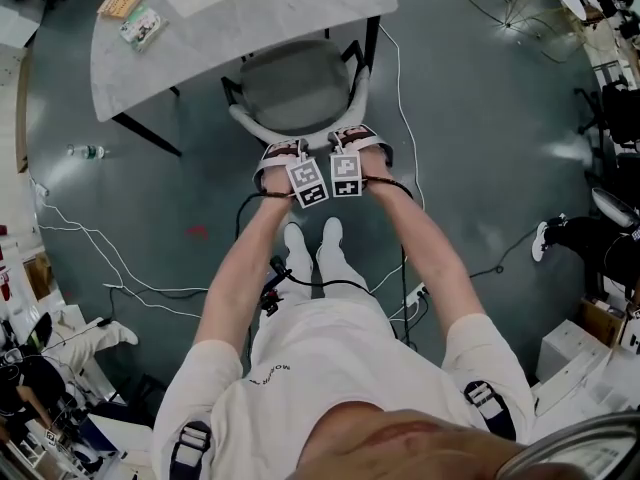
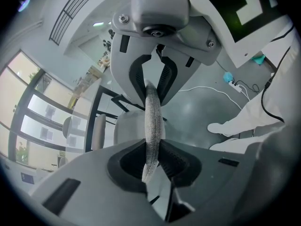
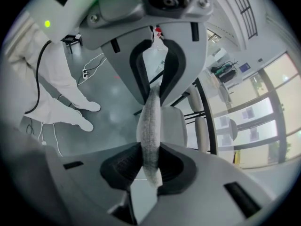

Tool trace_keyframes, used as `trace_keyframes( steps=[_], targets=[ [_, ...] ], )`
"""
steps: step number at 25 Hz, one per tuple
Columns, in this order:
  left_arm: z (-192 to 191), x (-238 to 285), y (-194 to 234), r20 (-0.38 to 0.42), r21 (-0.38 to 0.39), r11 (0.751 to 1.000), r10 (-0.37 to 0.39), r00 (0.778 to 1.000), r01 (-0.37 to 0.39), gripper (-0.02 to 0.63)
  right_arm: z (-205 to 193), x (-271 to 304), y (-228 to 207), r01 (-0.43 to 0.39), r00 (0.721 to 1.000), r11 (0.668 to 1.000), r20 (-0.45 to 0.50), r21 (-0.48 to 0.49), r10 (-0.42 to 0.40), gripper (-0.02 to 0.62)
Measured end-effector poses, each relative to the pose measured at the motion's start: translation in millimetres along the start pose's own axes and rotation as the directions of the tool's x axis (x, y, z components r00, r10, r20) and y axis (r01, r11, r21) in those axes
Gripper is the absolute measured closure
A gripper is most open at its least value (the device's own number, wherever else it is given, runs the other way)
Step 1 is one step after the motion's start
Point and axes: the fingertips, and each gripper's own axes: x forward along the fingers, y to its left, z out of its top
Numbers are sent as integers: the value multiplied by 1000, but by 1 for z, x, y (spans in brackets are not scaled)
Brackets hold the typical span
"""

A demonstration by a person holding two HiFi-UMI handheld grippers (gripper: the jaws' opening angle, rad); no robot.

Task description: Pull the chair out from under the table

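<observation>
**Q:** Setting, largest element first?
**A:** One floor (image 1: 480, 148), grey-green and glossy. Several cables (image 1: 110, 258), white and black, trail across it. The gripper views show tall windows (image 2: 33, 107) along one wall.

**Q:** Furniture, counted?
**A:** One counter (image 1: 230, 13), with a pale stone-look top on dark legs. One chair (image 1: 300, 93), with a grey seat and a curved pale backrest (image 1: 250, 126).

**Q:** Position of the chair?
**A:** It stands on the person's side of the counter. Most of the seat shows clear, and its far edge meets the counter's near rim. The backrest faces the person (image 1: 330, 368), who is dressed in white and stands just behind it with both arms stretched forward.

**Q:** Grippers, number and state?
**A:** Two, side by side at the middle of the backrest, with their marker cubes just beside each other. The left gripper (image 2: 151, 163) is clenched on the backrest's top edge: the speckled fabric rim runs between its dark pads (image 2: 170, 159) and is pressed from both sides. The right gripper (image 3: 149, 166) grasps the same rim in the same way.

**Q:** Small items?
**A:** One bottle (image 1: 88, 152) lies on the floor, left of the counter and apart from it. Two things sit on the counter's left end, just beside each other: a tan box (image 1: 122, 0) and a green-and-white packet (image 1: 140, 26).
</observation>
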Motion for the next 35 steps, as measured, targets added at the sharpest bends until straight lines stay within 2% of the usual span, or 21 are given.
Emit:
trace_keyframes(
  steps=[10,21,35],
  targets=[
    [0,-21,-44,9,-17,999,-29,1000,29,537,13,-20,41,-18,1000,1000,3,23,18,505],
    [-4,-41,-73,0,-45,997,-56,998,56,536,27,-38,72,-36,999,998,5,49,36,506],
    [1,-66,-128,23,-17,996,-91,996,91,537,38,-66,125,-63,998,995,18,72,62,506]
  ],
)
